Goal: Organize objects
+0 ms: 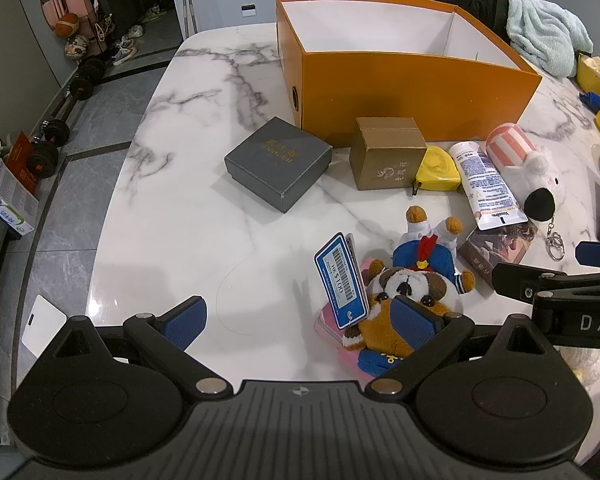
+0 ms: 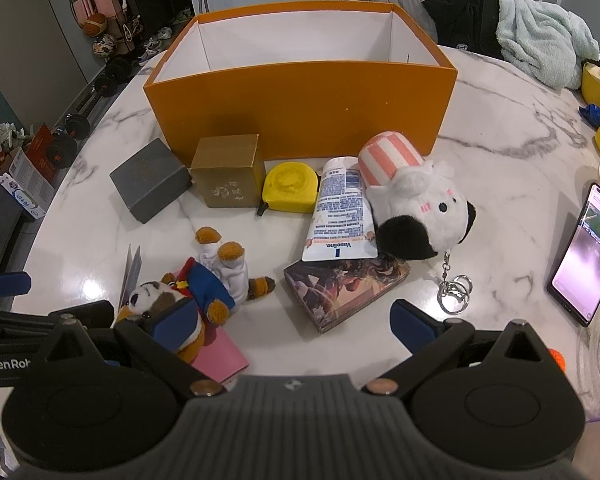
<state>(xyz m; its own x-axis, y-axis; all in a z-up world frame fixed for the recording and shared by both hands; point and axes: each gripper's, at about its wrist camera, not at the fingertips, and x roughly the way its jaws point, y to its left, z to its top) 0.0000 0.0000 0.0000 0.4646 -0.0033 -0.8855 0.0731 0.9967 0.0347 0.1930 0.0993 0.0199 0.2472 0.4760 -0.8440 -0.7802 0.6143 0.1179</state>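
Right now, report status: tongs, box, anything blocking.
Left tongs and right tongs open, holding nothing. Orange box looks empty. Items unsorted on the table; gold box and yellow tape measure sit against its near wall.

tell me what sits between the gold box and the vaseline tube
A yellow tape measure, touching the gold box and beside the tube; right wrist view shows it best.

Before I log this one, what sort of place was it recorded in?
Most likely a lived-in home, at a dining table: a marble-topped table with jackets draped over chairs behind it, and dumbbells, basketballs and shoes on the tiled floor.
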